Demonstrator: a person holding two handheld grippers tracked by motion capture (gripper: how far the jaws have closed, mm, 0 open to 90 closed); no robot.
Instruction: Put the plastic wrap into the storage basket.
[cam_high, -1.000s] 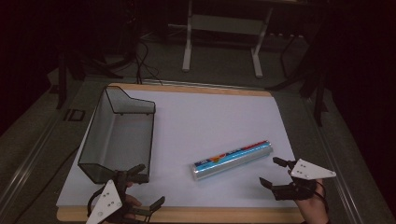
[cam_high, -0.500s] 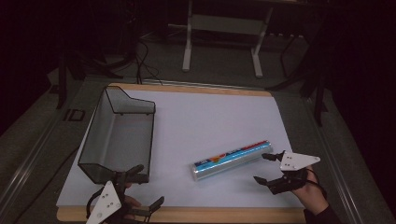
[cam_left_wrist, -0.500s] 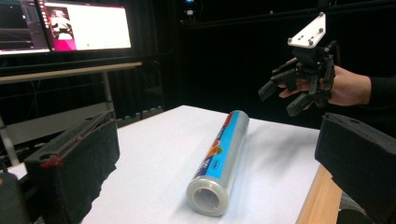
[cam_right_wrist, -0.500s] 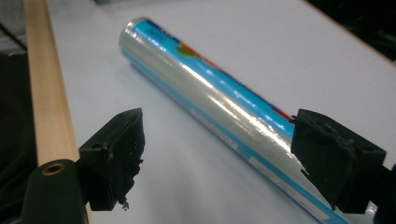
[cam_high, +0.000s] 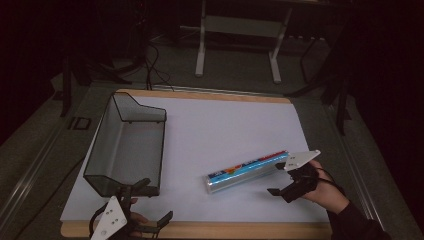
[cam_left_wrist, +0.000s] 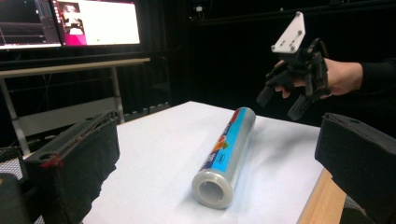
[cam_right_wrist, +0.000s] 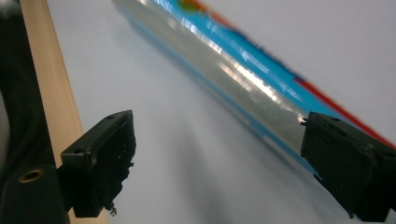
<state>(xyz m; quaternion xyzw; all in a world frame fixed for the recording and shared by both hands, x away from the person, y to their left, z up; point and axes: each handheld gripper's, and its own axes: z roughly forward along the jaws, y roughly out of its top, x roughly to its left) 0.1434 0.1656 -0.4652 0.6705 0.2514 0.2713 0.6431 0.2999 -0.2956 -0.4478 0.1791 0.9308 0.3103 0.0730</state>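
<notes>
The right gripper (cam_high: 282, 180) hangs just beside the near end of the foil roll (cam_high: 247, 171), its jaws just opened wide with nothing between them. The left gripper (cam_high: 150, 202) sits well apart from the roll, jaws spread.

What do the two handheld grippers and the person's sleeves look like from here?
Both grippers are black, two-jawed and blocky. The right gripper carries a pale three-cornered plate with small dark holes on top; the left gripper has the same plate. The left gripper's foam pads look frayed, with a red speck on one edge. A thin dark cable loops by the right hand, whose sleeve is dark.
</notes>
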